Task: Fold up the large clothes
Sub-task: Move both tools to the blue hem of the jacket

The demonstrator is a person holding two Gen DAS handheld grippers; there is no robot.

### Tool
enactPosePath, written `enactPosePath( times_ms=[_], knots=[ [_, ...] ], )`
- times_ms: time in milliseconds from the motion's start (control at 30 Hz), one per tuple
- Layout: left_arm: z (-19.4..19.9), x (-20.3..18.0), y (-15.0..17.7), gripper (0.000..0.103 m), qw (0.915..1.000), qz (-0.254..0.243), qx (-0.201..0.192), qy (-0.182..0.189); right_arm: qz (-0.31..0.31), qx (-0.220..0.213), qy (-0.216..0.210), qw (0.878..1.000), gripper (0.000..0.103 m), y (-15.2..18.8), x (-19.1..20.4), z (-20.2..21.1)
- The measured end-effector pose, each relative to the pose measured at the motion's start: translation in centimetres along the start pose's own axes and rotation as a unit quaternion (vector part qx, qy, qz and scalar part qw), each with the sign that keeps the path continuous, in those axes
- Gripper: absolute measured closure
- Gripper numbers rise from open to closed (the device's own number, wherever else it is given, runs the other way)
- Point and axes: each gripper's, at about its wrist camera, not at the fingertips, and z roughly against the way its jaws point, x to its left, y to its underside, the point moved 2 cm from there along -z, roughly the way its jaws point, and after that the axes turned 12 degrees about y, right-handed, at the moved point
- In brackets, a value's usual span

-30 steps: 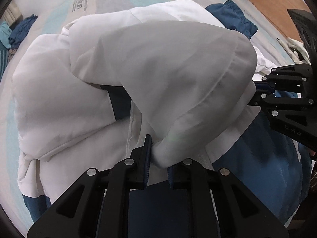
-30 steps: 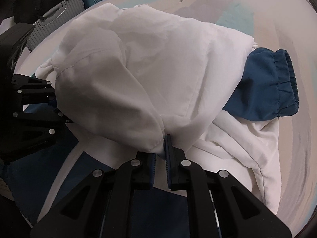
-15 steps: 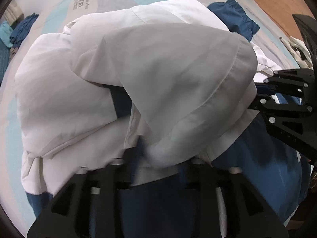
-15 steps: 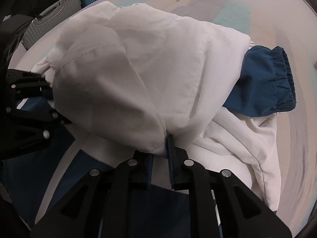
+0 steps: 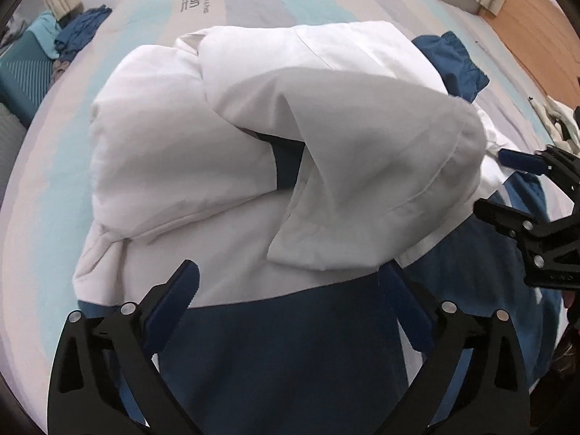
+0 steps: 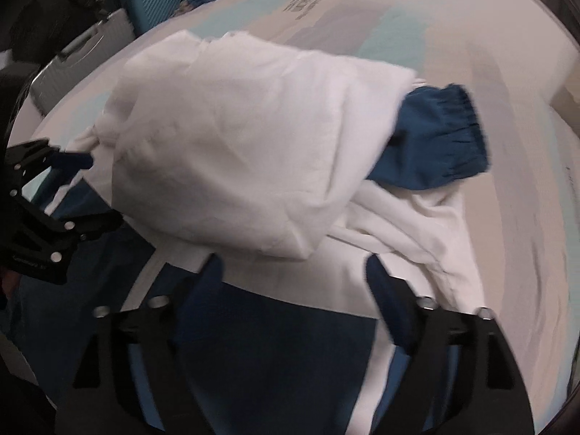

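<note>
The bed (image 5: 253, 11), with its pale striped cover, fills both views and carries the work. On it, across the middle of each frame, lies the jacket (image 5: 188, 152), white with dark blue panels; its white part is folded over in a puffy mound, and the blue lower part spreads toward the bottom of the frame. In the right wrist view a blue sleeve with an elastic cuff (image 6: 446, 137) sticks out from under the white fold at centre right.

At the upper left of the left wrist view a teal suitcase (image 5: 21, 69) stands beside the bed, with a small heap of blue clothes (image 5: 81, 27) near it.

The left gripper (image 5: 290, 290) sits at the bottom of its view, jaws opening wide, with nothing pinched; the corner of the white fold lies just above them. The right gripper (image 6: 293, 282) is likewise opening with no cloth held, though that picture is blurred.

The risk, as I judge it, lies in the fold itself: the white layer looks springy and full of air, so once let go it may slide or unroll. The loose sleeve could also drag the fold crooked at the next turn, and a careless grab might catch only the top layer.
</note>
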Motion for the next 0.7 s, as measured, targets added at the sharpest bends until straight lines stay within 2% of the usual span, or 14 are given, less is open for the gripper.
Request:
enactPosePath(
  times_ms=[33,67,200,333,467,700],
  knots=[
    [0.4,0.0,0.0,0.006,1.0,0.003,0.0,0.003,-0.013,-0.005,0.008,1.0,0.01,0.0,-0.3,0.6],
    [0.7,0.1,0.0,0.006,1.0,0.004,-0.001,0.004,-0.023,-0.009,0.011,1.0,0.008,0.0,-0.5,1.1],
    [2.2,-0.6,0.4,0.006,0.9999,0.004,-0.015,-0.004,-0.051,-0.013,0.017,0.998,0.007,0.4,-0.9,2.6],
    [4.1,-1.5,1.4,0.006,0.9994,0.015,-0.024,-0.02,-0.063,-0.027,0.0,0.998,0.007,1.3,-1.1,4.6],
    [6.5,-2.2,3.3,0.006,0.9986,0.023,-0.037,-0.032,-0.06,-0.031,-0.013,0.998,0.008,2.7,-0.9,6.7],
    [10.1,-1.6,9.1,0.006,0.9955,0.068,-0.036,-0.056,-0.058,-0.023,-0.01,0.998,0.007,7.0,-2.0,10.7]
  ],
)
